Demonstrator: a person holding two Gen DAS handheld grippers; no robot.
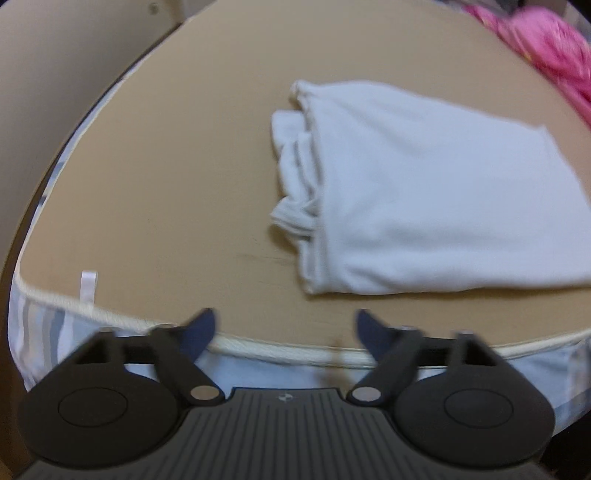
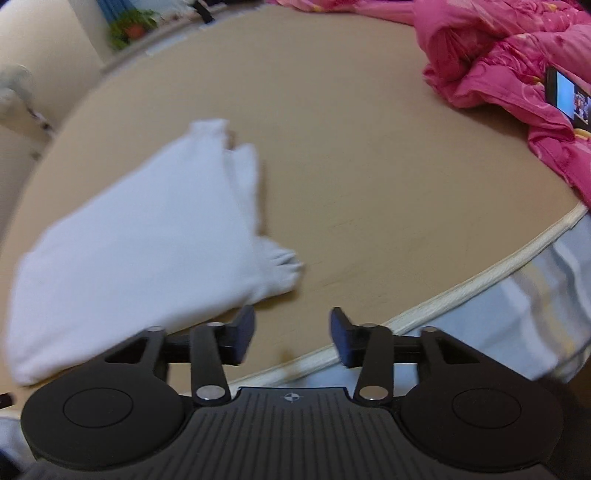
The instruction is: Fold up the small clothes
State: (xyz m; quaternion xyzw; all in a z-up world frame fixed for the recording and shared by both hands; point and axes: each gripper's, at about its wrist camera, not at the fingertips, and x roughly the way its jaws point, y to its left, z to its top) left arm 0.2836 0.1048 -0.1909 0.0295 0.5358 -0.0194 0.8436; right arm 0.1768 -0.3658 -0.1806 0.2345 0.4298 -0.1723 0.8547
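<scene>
Nearest the left wrist camera, the left gripper (image 1: 285, 330) is seen with its jaws spread wide apart and nothing between them; its dark blue fingertips (image 1: 201, 328) hang over the near edge of a tan mattress (image 1: 177, 177). That edge is trimmed with a cream piping (image 1: 288, 352), and below it a pale striped sheet (image 1: 37, 325) is visible. A small white tag (image 1: 88, 286) is attached at the near left of the mattress edge.

In the right wrist view, the right gripper (image 2: 292, 336) is likewise held with its jaws apart, though less widely, and no cloth is caught between the pads. Its left fingertip sits just beside the near edge of the white garment (image 2: 147, 236) but whether it touches cannot be told through the blur.

The white garment (image 1: 424, 199) is laid on the mattress in a folded, roughly rectangular bundle, ahead and to the right of the left gripper and to the left of the right one. Bunched layers with hems are shown along one side of it, and a gathered corner (image 2: 284, 266) points out toward the bare mattress.

Farther back, a pink quilt (image 2: 517, 74) is heaped at the far right, with a lit phone (image 2: 567, 98) resting on it. A potted plant (image 2: 133, 27) is seen at the far left.
</scene>
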